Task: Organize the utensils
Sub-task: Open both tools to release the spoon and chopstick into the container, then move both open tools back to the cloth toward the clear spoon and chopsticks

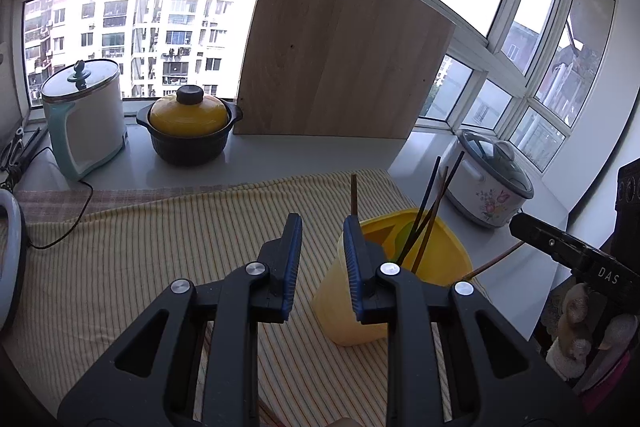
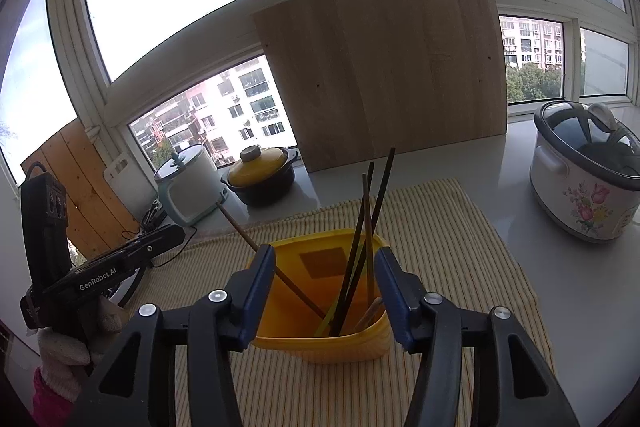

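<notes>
A yellow utensil holder stands on a striped cloth. Several dark chopsticks stand in it, and one brown chopstick leans out to the left. My left gripper is open and empty, just left of the holder. My right gripper is open and empty, its jaws spread on either side of the holder's near wall. The right gripper's body shows at the right of the left wrist view; the left gripper's body shows at the left of the right wrist view.
The striped cloth covers the white counter. Behind stand an electric kettle, a yellow-lidded black pot, a wooden board and a floral rice cooker. Windows lie behind.
</notes>
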The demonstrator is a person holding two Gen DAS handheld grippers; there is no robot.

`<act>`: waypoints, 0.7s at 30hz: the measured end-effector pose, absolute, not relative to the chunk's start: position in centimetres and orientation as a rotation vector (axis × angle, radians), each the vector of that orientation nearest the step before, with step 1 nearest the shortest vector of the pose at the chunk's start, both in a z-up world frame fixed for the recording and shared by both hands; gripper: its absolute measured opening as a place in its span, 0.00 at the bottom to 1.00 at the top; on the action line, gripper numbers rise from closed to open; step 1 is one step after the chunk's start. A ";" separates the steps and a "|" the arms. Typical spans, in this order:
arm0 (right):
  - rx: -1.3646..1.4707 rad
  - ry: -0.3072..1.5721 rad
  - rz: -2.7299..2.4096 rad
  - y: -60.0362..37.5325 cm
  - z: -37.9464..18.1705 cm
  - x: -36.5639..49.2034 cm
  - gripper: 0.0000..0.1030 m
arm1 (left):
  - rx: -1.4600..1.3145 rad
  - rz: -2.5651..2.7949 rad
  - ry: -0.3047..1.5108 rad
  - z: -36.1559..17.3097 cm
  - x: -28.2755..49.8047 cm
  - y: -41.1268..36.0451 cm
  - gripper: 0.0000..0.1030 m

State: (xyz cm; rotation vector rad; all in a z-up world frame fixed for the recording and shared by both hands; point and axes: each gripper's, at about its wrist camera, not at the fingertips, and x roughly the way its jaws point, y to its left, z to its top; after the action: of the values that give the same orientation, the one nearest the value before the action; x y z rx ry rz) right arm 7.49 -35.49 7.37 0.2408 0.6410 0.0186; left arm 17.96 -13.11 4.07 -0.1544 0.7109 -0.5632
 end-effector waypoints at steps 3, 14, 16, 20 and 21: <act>0.222 0.612 0.005 -35.2 8.0 7.1 0.59 | -0.158 -0.551 0.721 3.5 17.9 -11.8 0.19; 0.168 0.563 0.085 -32.3 9.3 6.0 0.61 | -0.208 -0.461 0.815 -0.3 17.6 -4.6 0.19; 0.150 0.572 0.115 -31.3 9.1 6.0 0.61 | -0.225 -0.449 0.844 -1.4 17.4 -3.3 0.19; 0.120 0.611 0.178 -29.2 7.9 5.9 0.61 | -0.254 -0.432 0.903 -4.0 16.8 -1.7 0.19; 0.113 0.625 0.196 -28.7 7.4 6.0 0.61 | -0.260 -0.432 0.917 -4.6 16.7 -1.5 0.19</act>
State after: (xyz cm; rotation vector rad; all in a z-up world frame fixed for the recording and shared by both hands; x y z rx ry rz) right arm 5.97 -28.65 7.37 0.1127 0.6248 0.1956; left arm 16.71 -1.46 -4.61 -0.2603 0.9172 -0.4319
